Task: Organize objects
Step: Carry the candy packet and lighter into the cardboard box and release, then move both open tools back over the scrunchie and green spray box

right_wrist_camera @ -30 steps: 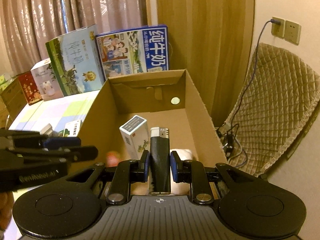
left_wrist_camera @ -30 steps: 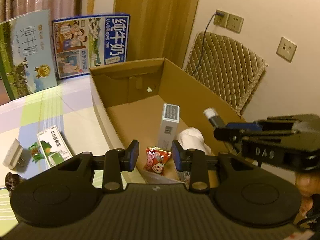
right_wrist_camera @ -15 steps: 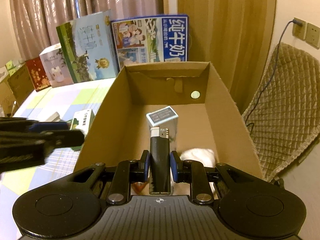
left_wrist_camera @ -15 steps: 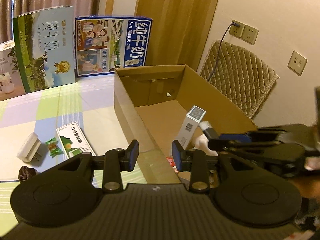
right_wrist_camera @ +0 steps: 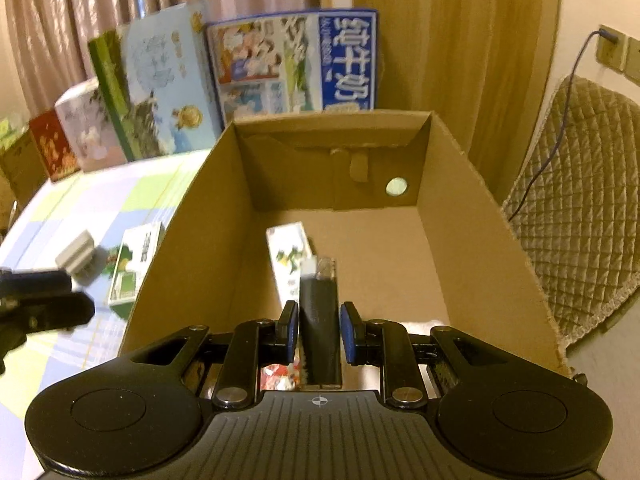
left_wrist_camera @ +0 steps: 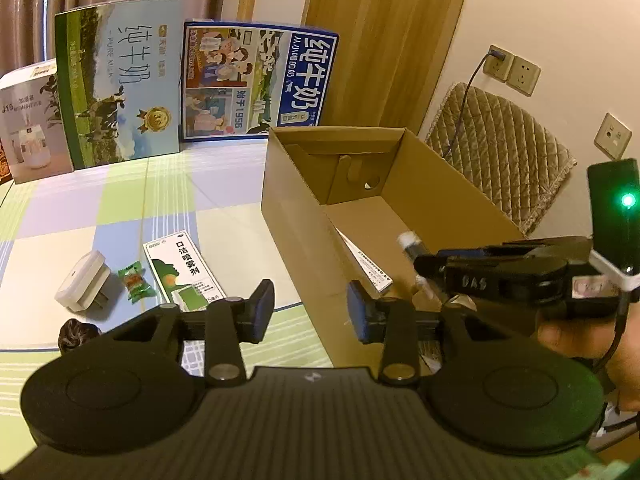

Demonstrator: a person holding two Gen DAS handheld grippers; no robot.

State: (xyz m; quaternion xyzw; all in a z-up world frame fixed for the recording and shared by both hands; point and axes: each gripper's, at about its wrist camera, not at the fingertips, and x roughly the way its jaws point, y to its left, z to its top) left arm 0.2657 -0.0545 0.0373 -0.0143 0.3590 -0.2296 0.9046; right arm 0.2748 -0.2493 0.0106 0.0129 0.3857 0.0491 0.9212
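Black lighter (right_wrist_camera: 319, 320) stands upright between my right gripper (right_wrist_camera: 319, 332) pads, which have parted just off its sides, above the cardboard box (right_wrist_camera: 472, 216) near end; my left gripper (left_wrist_camera: 310, 310) gapes empty over the table (left_wrist_camera: 120, 208).

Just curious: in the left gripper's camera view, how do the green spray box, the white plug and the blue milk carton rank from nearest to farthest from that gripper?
From the left gripper:
1. Green spray box, just ahead.
2. White plug, further left.
3. Blue milk carton, at the table's back.
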